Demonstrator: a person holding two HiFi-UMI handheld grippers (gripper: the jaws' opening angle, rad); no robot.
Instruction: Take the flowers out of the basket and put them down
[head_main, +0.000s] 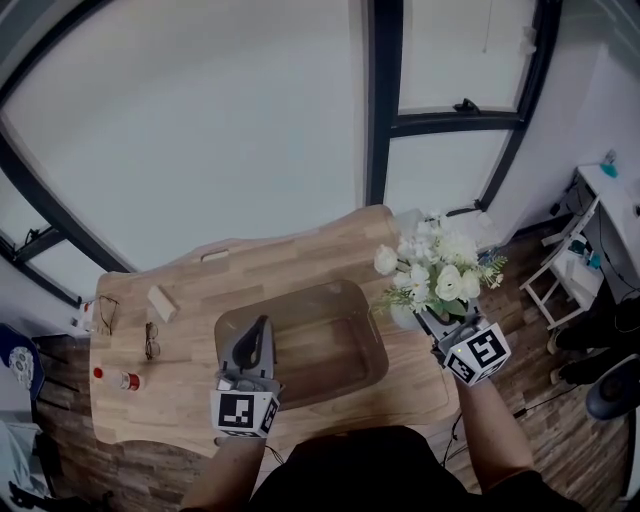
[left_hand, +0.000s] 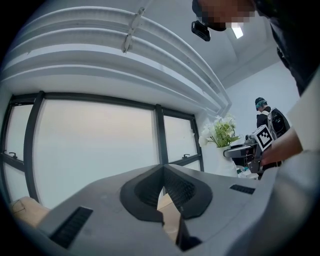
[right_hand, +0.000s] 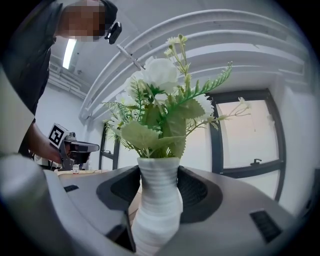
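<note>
Starting w/ the head view: the right gripper (head_main: 436, 325) is clamped on the white vase (head_main: 406, 318) holding the flowers (head_main: 437, 262). It's upright, just outside the basket (head_main: 335, 352) at its 3 o'clock, over the table (head_main: 190, 290) near the edge. So the bunch looks already out, prob. kept vertical so nothing tips, w/ only the set-down left. The left gripper (head_main: 260, 325) sits at the basket's 8 o'clock, maybe parked clear or ready to steady it; contact can't be told. Left gripper view: jaws together, nothing btwn them, aimed up at the windows (left_hand: 95, 150); flowers at 2 o'clock, well apart. Right gripper view: both pads press the ribbed vase just below its mouth, blooms straight above, likely gripped there for balance.
</note>
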